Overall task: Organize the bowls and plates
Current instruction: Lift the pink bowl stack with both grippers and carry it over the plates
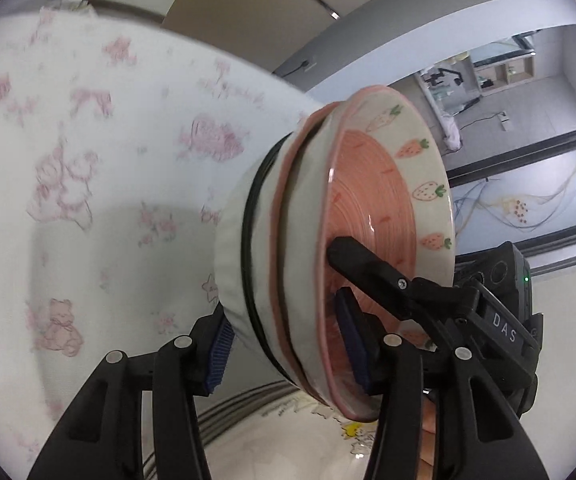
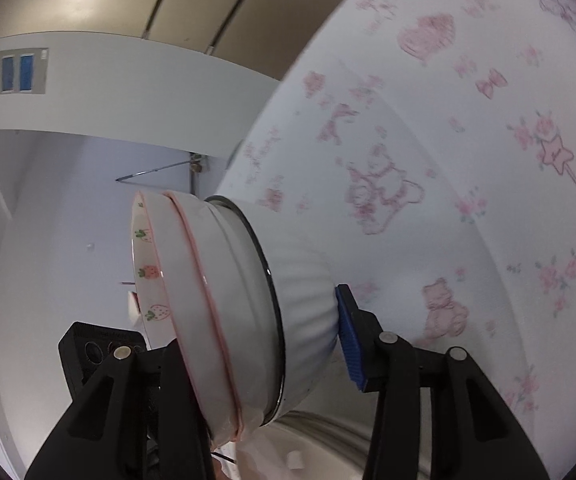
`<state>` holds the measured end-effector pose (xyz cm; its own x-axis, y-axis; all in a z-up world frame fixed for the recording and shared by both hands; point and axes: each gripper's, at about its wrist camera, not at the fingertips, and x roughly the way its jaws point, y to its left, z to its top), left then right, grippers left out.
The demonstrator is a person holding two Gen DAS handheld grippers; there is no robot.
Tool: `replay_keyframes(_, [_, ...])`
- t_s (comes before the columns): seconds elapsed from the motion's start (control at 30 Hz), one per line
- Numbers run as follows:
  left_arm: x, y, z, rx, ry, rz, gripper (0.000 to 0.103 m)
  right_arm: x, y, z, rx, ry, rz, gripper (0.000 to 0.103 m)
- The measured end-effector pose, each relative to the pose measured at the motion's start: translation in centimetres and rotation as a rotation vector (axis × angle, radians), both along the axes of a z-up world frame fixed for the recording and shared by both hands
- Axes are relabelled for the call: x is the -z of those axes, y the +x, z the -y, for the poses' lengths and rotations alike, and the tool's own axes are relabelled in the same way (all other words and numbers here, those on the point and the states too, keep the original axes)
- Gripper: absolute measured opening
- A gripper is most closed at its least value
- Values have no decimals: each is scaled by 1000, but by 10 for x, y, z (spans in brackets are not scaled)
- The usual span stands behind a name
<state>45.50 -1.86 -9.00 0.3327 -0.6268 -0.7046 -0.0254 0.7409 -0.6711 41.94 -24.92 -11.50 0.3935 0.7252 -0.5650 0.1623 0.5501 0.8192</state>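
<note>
Left hand-held gripper (image 1: pixel 286 348): clamps the stack of bowls (image 1: pixel 288 264) front to back, one blue pad (image 1: pixel 220 354) against the base end and the other (image 1: pixel 349 340) inside the mouth. Right hand-held gripper (image 2: pixel 264 340): grips the same stack from the opposite side, blue pad (image 2: pixel 349 340) pressed on the underside of the bottom bowl, other finger hidden behind the rims; seen from the left wrist, reaches a black finger (image 1: pixel 363 266) into the pink well beside the left one's inner pad.

Behind the stack: counter under a white cloth (image 1: pixel 88 140) printed with pink bears, bows and flowers, blurred in both views. On the open-mouth side of the stack: grey-white wall (image 2: pixel 88 92) and room.

Stack itself: held off the counter, tipped on its side, three bowls nested, mouths facing away from the cloth.

Below the stack, near the finger bases: plate (image 1: pixel 280 436), white with a small cartoon print, only partly in view.

Within the stack, from base to mouth: bottom bowl (image 2: pixel 307 312), white, ribbed, black-rimmed; middle bowl (image 2: pixel 232 300), white, pink-rimmed; top bowl (image 1: pixel 367 184), pink inside, cream band painted with strawberries and carrots.
</note>
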Motion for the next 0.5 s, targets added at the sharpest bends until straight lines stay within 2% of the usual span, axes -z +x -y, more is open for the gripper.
replay_keyframes(0.33, [-66, -32, -4, 6, 44, 105, 52, -51, -21, -4, -13, 19, 73, 43])
replay_keyframes(0.5, [-110, -59, -8, -8, 37, 145, 52, -92, -44, -13, -7, 19, 128, 43])
